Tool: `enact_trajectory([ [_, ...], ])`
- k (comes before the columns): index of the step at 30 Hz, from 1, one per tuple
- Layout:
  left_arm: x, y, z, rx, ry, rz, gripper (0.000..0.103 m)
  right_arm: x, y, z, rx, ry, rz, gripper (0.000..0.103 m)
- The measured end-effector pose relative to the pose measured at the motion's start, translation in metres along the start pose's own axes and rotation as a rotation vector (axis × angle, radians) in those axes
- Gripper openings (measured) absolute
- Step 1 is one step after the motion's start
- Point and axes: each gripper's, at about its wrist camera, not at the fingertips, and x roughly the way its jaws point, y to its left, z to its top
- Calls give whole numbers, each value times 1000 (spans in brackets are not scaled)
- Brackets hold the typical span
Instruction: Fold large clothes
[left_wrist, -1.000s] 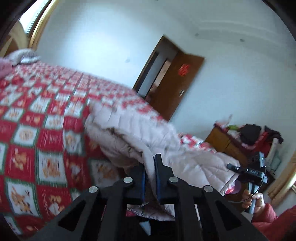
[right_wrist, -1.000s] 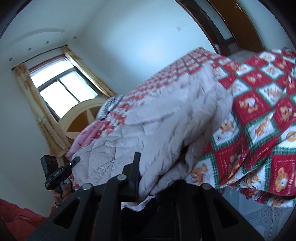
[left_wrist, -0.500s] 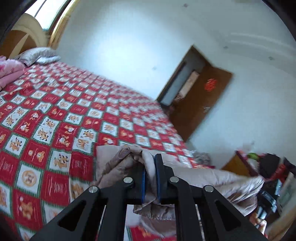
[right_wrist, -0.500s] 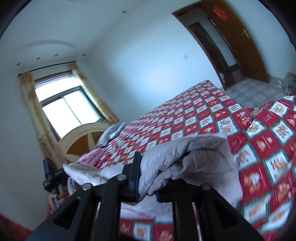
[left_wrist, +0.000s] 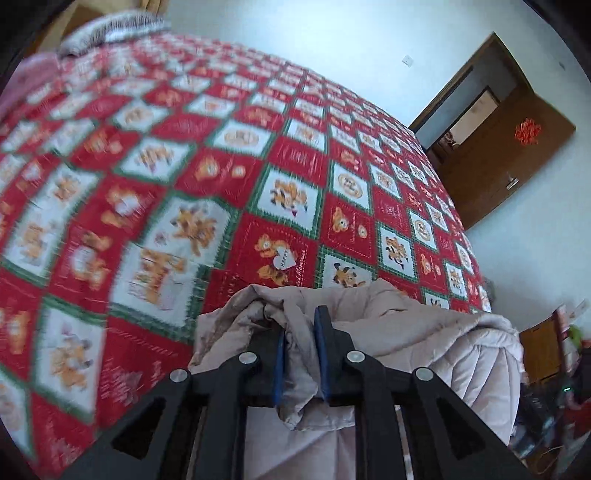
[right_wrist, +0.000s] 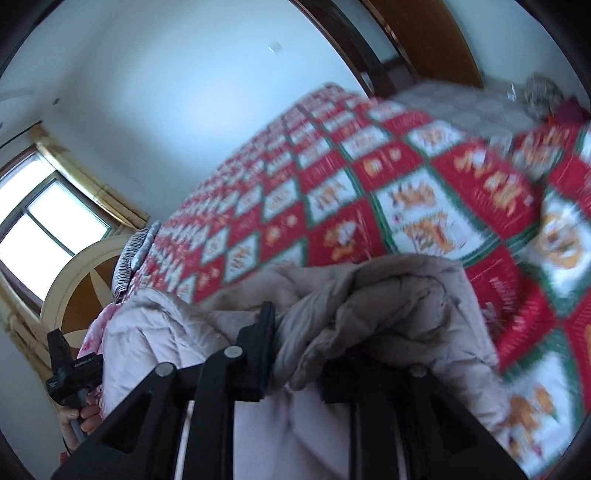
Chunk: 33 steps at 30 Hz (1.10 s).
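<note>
Two grippers: both are seen on one quilted garment above a bed.
Bed cover (left_wrist: 229, 155): a red, white and green checked spread with bear prints is seen across most of both views; much of it is blurred.
Padded coat (left_wrist: 436, 332): a pale beige quilted garment is held bunched at the near edge of the bed, draped down below both tools; in the right wrist view (right_wrist: 388, 295) its folded bulk lies against the spread.
Door (left_wrist: 517, 158): a brown door is seen ajar at the far wall.
Left gripper (left_wrist: 299, 354): a fold of the coat is pinched between the blue pads; the jaws have just been easing apart, only a narrow gap, with cloth filling it.
Right gripper (right_wrist: 295, 354): the jaws have just been opening slightly, coat fabric is bunched between them; the right finger is largely hidden by cloth.
Hand (right_wrist: 83, 417): seen at the lower left of the right wrist view, wrapped around the other tool's handle.
</note>
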Motion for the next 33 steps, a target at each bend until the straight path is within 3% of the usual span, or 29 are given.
enact_trajectory([
  [6,29,70,28,-336,146,-362,23,4,-7,-9,-77,-43,14,24],
  [8,13,75,37,-325,137,-386,23,1,-13,-8,-50,-42,65,29],
  [9,1,73,41,-299,116,-371,24,2,-18,-6,-27,-36,93,30],
  [10,-21,69,47,-246,44,-294,34,3,-20,-6,0,-30,118,32],
  [11,-38,67,52,-207,-14,-232,57,1,-23,-4,24,-20,135,33],
  [13,-76,64,60,-161,-139,-167,80,-3,-22,2,48,8,149,38],
  [15,-108,58,61,-127,-216,-96,81,-23,-12,11,37,10,173,46],
  [16,-119,44,59,-60,-209,-21,81,-37,-4,15,22,-18,204,59],
  [17,-122,31,56,-5,-205,27,81,-50,4,18,7,-52,226,81],
  [19,-126,-4,39,152,-200,101,81,-93,23,21,-39,-172,244,103],
  [22,-113,-49,10,327,-207,103,81,-131,56,17,-114,-245,181,103],
  [24,-93,-76,-10,414,-196,68,81,-136,86,-2,-201,-229,41,87],
  [26,-74,-99,-35,459,-195,46,82,-120,105,-24,-261,-167,-26,44],
  [28,-52,-122,-63,486,-196,38,82,-92,124,-49,-339,-124,-95,19],
  [30,-28,-136,-75,479,-182,43,82,-66,137,-70,-407,-106,-145,19],
  [33,11,-141,-78,466,-187,91,82,-30,139,-78,-393,-98,-147,19],
])
